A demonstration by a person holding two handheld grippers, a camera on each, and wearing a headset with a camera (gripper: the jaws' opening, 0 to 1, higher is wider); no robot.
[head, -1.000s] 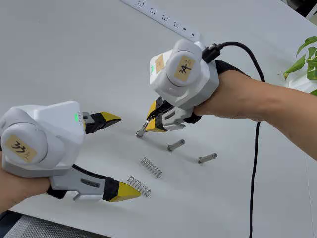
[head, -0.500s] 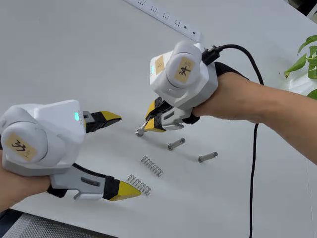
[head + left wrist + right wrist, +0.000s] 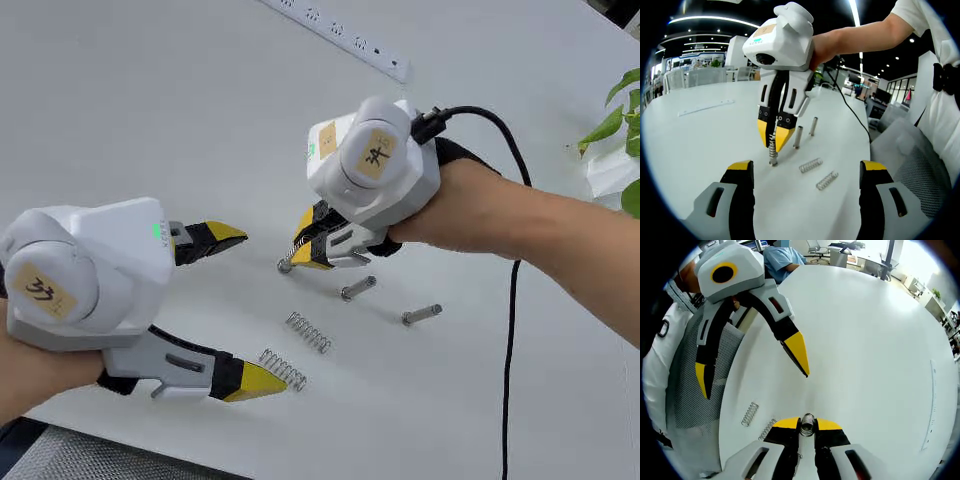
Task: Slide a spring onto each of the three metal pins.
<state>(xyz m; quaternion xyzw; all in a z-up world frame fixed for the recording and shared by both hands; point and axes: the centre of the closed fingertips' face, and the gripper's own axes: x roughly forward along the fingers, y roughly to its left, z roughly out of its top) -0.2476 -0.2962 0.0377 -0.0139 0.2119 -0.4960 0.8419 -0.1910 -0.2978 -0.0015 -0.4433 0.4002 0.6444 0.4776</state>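
Three metal pins lie on the white table. My right gripper [image 3: 312, 252] is shut on a spring [image 3: 808, 423] and holds it at the end of the left pin [image 3: 285, 266]. In the left gripper view that spring [image 3: 772, 146] sits over the pin [image 3: 773, 160] below the right gripper [image 3: 775, 131]. The middle pin [image 3: 356, 288] and the right pin [image 3: 421, 315] are bare. Two loose springs [image 3: 307, 332] [image 3: 282, 369] lie nearer me. My left gripper [image 3: 245, 308] stands open just left of them, holding nothing; its own jaws [image 3: 806, 169] flank the springs [image 3: 810, 165] [image 3: 826, 180].
A white power strip [image 3: 340, 35] lies at the far edge of the table. A black cable [image 3: 514, 300] trails from the right gripper down the right side. Plant leaves [image 3: 622, 105] show at far right. The table's near edge [image 3: 120, 448] runs below my left gripper.
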